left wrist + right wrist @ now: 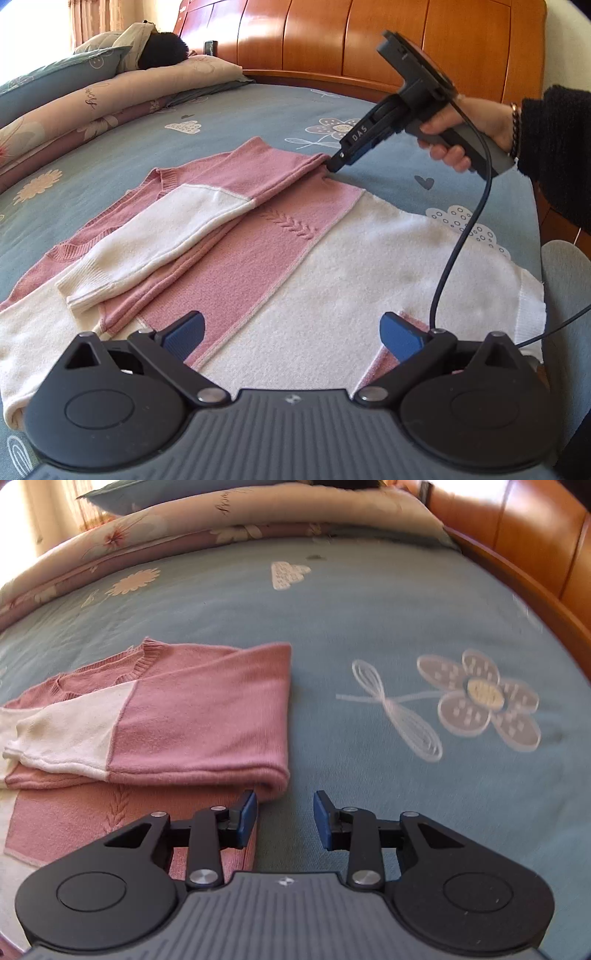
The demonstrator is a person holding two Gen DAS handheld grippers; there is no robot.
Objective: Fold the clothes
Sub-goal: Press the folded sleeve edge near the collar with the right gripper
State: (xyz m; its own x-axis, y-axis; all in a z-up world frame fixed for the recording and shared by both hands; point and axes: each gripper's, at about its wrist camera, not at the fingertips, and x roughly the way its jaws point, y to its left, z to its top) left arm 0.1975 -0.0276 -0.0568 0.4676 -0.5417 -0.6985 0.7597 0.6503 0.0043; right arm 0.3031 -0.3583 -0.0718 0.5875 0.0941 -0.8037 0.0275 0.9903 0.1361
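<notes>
Lying flat on the bed (258, 110), sweater (295, 251) has one sleeve folded across. Right gripper (284, 818), jaws parted and empty, sits at the fold edge; left gripper (291, 332) gapes wide over the hem, likely to steady it.

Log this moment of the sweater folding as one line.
stage: sleeve folded across sweater | right gripper: open, at folded edge, nothing held | left gripper: open over hem | surface: bed

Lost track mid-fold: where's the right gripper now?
In the left wrist view the right gripper is upper right, its open tips at the sweater's folded pink shoulder edge, over the blue bedspread.
</notes>
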